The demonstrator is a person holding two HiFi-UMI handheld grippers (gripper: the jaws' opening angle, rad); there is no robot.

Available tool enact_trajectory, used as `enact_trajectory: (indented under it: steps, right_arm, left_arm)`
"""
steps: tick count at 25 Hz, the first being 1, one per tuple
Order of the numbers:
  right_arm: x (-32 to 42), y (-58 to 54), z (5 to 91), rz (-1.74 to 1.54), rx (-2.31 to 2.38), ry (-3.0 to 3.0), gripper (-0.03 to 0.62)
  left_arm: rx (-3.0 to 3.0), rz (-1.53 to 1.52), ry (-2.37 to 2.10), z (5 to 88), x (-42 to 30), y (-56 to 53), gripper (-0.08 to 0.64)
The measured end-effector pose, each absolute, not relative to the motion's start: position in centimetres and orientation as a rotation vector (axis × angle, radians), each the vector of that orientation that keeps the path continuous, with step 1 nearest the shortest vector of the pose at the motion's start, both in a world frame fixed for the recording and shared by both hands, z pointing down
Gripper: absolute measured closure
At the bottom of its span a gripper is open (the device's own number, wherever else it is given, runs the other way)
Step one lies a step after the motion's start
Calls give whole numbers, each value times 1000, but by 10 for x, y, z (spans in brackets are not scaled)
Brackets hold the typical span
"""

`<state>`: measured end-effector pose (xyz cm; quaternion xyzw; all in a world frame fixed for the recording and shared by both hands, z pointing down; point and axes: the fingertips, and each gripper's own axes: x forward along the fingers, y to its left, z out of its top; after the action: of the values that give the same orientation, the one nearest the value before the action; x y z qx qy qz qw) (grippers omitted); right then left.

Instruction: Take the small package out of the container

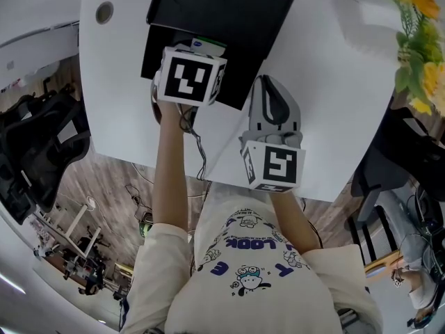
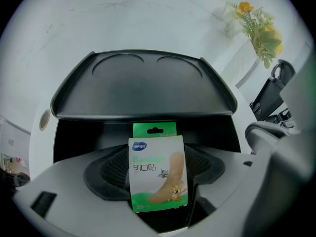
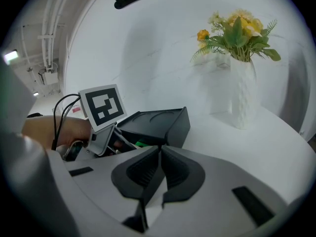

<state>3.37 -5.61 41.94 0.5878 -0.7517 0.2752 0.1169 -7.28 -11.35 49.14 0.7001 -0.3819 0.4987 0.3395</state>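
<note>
The small package [image 2: 158, 173] is a green-and-white bandage pack, standing upright between the jaws of my left gripper [image 2: 157, 181], which is shut on it. Just beyond it is the black container [image 2: 143, 90], its lid raised and its opening dark. In the head view the left gripper [image 1: 198, 51] sits at the container's [image 1: 222, 19] near edge, and a corner of the package [image 1: 206, 44] shows above its marker cube. My right gripper [image 1: 272, 92] rests shut over the white table, to the right of the container, holding nothing. The right gripper view shows its jaws [image 3: 160, 169] pressed together, the container [image 3: 155, 125] ahead.
The white table [image 1: 334, 82] ends near my body. A white vase of yellow flowers [image 3: 240, 58] stands at the far right. A round cable hole [image 1: 104, 12] is at the table's far left corner. Chairs [image 1: 42, 145] stand on the floor at both sides.
</note>
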Motion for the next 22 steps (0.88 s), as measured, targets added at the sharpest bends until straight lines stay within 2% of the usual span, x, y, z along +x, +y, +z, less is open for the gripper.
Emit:
enact_trajectory:
  steps: [12, 22]
  right_arm:
    - [30, -55, 415, 798, 1726, -2202, 555]
    - [34, -53, 416, 795, 1730, -2195, 555]
  left_arm:
    - [1858, 1307, -944, 472, -75, -111, 221]
    - [1868, 1576, -818, 476, -73, -112, 221]
